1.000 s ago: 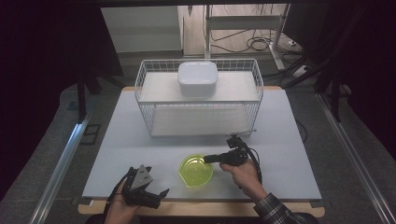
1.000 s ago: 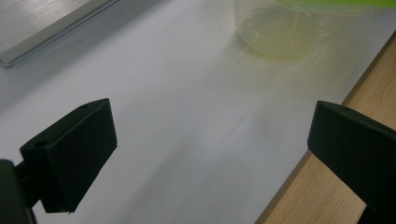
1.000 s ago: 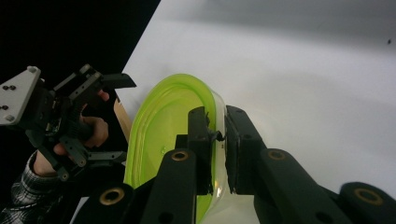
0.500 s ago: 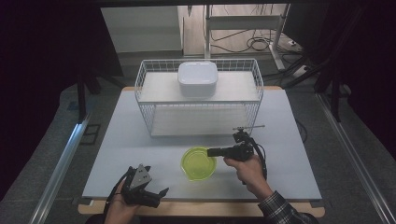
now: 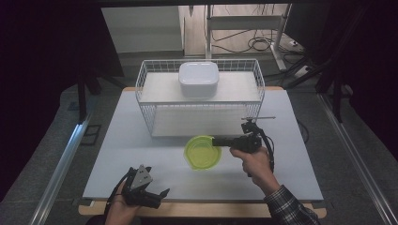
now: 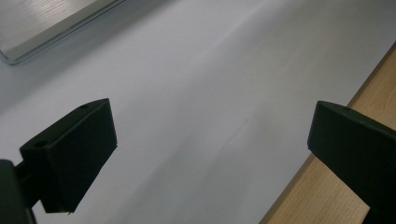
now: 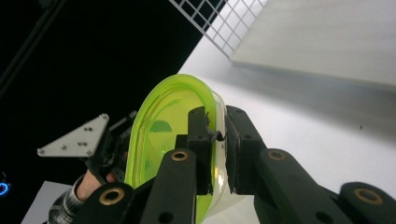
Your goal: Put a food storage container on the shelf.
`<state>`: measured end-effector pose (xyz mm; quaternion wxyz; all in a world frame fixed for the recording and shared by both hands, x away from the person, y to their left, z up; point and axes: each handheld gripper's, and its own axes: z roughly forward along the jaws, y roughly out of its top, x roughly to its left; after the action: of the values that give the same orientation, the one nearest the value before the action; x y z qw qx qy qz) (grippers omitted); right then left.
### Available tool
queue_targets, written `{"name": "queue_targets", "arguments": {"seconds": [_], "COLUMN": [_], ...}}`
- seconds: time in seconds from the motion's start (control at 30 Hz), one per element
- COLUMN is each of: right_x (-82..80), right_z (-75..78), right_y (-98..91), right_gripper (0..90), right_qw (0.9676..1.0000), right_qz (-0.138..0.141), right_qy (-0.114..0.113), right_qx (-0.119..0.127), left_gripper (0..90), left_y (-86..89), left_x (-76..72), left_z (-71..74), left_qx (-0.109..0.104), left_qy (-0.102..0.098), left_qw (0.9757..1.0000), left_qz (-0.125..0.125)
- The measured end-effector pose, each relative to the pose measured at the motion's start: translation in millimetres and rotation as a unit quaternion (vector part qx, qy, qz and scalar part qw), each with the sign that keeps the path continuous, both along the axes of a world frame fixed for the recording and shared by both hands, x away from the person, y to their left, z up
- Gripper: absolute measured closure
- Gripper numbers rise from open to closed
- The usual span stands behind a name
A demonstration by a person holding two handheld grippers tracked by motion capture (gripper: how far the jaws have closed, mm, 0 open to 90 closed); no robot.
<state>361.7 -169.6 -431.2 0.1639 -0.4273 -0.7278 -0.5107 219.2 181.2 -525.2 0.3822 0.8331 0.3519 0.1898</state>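
Right gripper view: right gripper [image 7: 217,140] clamped on green bowl's [image 7: 163,135] rim, lifted off desk [image 5: 141,154] near front edge. Left gripper [image 5: 143,190] wide open, empty, at front-left corner. Likely left: placing bowl on wire rack [image 5: 202,101].

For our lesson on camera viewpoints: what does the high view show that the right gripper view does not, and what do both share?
High view alone: the white dish on the wire basket's upper shelf.

Right gripper view alone: the right gripper's jaws pinching the green bowl's rim, one pad inside, one outside.

Both: green bowl, basket mesh, white table, the left gripper.
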Motion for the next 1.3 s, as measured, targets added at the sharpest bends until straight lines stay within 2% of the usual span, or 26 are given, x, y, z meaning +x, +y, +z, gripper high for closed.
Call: {"name": "queue_targets", "arguments": {"seconds": [0.67,1.3], "right_x": [14.0,25.8], "right_z": [44.6,78.7], "right_y": [-7.0,-7.8], "right_gripper": [81.9,81.9], "right_qw": [0.9990,0.9976], "right_qz": [-0.020,-0.032], "right_qy": [-0.037,-0.050], "right_qx": [0.017,0.036], "left_gripper": [1.1,1.1], "left_y": [-0.2,-0.6], "left_x": [0.8,1.4], "left_z": [-0.3,-0.7], "left_qx": [0.004,0.004], "left_qy": [0.002,0.002], "left_qw": [1.0000,1.0000], "left_qz": [-0.003,-0.005]}}
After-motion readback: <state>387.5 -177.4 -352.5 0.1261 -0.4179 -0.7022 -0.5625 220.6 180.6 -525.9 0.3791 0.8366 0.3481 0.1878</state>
